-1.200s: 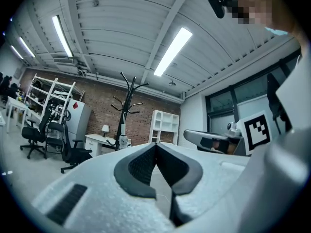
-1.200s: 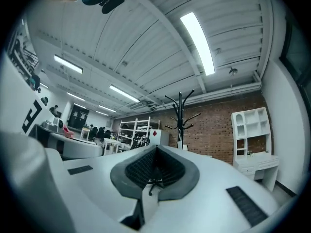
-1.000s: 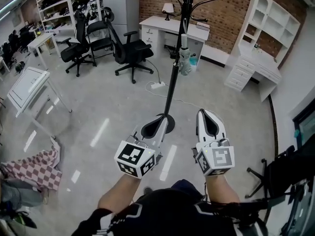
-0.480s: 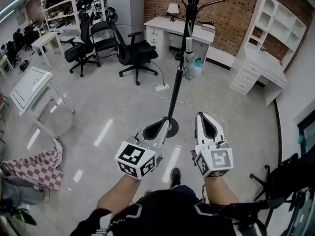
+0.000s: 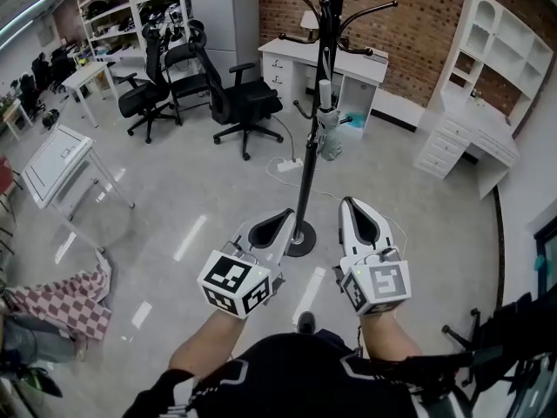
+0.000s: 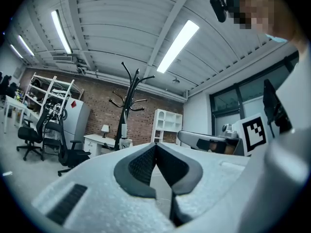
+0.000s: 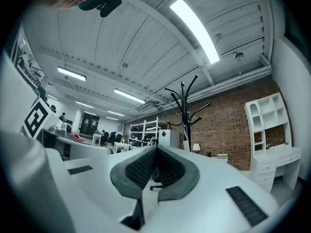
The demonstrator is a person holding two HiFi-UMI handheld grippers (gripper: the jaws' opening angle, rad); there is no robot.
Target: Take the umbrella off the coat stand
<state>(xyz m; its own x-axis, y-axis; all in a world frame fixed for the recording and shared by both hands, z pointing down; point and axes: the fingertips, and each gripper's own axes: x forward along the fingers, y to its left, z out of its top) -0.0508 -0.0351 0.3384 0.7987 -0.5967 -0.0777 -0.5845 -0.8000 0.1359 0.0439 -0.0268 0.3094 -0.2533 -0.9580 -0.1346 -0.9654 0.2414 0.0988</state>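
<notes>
Okay, we hold both tongs out level over the floor (image 5: pixel 174 198), side by side. Left tongs (image 5: pixel 284 215): pads pressed together, nothing between them. Right tongs (image 5: pixel 352 204): same, pads meeting at the tip, empty.

Coat stand (image 5: pixel 310 138) rises straight ahead of us, black, with curved hooks (image 5: pixel 370 11) at the top. In the head view its round base (image 5: pixel 301 244) sits on the floor between the two tong tips. Umbrella (image 5: pixel 325 116) hangs folded on the stand, pale, close against it, below the hooks and well above the base. Neither pair of tongs touches it; both are well apart from it. We also see it in the left gripper view, small, against the stand.

Behind the stand a white counter (image 5: pixel 287 49) runs along the brick wall (image 5: pixel 418 16). Black office chairs (image 5: pixel 237 101) stand on the floor to the stand's left. White power strip (image 5: pixel 288 165) lies on the floor near the stand, on its left. Checked cloth (image 5: pixel 54 299) lies crumpled by the floor's left edge. White shelf unit (image 5: pixel 492 46) stands at the far right corner of the floor.
</notes>
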